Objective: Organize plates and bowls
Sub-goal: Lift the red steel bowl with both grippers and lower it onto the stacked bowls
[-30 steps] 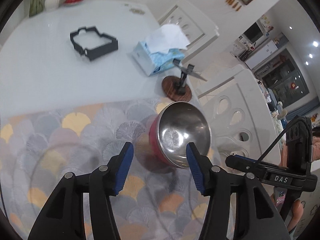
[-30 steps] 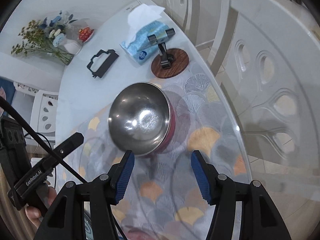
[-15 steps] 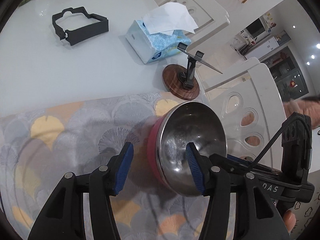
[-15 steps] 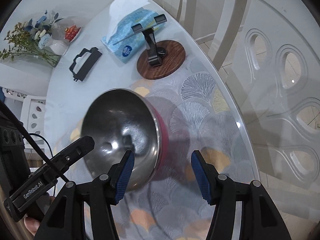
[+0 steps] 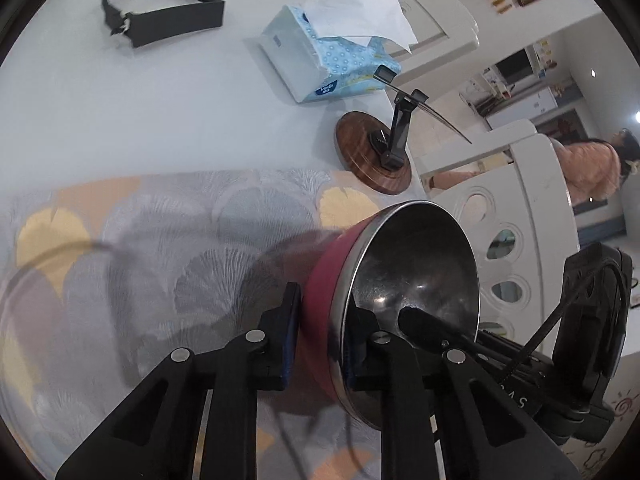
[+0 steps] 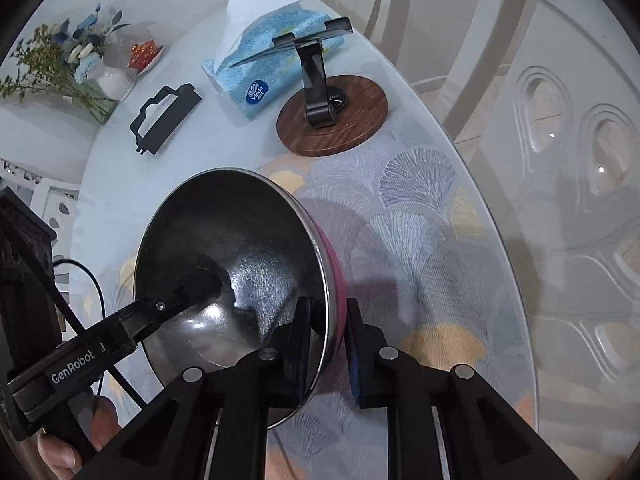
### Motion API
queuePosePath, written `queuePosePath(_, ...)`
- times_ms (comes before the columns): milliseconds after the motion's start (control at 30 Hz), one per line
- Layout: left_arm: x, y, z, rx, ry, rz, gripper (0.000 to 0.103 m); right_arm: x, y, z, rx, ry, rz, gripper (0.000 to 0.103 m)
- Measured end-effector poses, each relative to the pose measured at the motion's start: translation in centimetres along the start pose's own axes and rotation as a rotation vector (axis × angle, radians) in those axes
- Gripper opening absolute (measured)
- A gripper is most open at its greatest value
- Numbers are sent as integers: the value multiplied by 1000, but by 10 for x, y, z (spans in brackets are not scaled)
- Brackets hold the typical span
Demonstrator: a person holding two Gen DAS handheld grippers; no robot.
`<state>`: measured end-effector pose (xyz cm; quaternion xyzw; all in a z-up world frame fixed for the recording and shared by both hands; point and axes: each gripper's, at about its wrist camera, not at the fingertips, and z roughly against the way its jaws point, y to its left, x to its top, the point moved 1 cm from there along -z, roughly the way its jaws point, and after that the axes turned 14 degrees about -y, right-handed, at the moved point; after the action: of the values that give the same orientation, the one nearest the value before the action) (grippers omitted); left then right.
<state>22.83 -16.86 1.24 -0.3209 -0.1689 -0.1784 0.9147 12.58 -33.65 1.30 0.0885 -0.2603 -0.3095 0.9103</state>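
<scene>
I had both grippers, left gripper [image 5: 318, 340] and right gripper [image 6: 326, 342], clamped on the red-walled steel bowl's [image 5: 416, 280] rim.

A blue tissue box [image 5: 328, 60] lies on the white counter [image 5: 120, 112] at twelve o'clock, a black frame [image 5: 160, 24] at eleven. A phone stand [image 6: 320, 96] on a wooden disc sits just beside the box; a flower vase [image 6: 112, 80] stands at ten o'clock.

left tongs [image 5: 316, 344]: black, blue pads | right tongs [image 6: 326, 344]: black (silver screws)
</scene>
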Motion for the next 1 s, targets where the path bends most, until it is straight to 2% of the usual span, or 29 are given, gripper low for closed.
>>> queuePosePath(133,-12,-17,34,-12,-37,-29,15,-4,11,32,-4,-32,17,15)
queuePosePath(300,-33,-43,94,-39,-86,-59,15,-21,28,104,7,-108,27,16)
queuePosePath(567,-89,-74,188,-72,-138,-99,15,-88,56,212,-2,-213,57,16)
queuePosePath(800,-138,-92,235,-76,-135,-166,14,-157,58,264,-28,-235,42,17)
queuePosePath(1000,-164,-97,246,-94,-106,-176,14,-196,52,288,-55,-231,8,18)
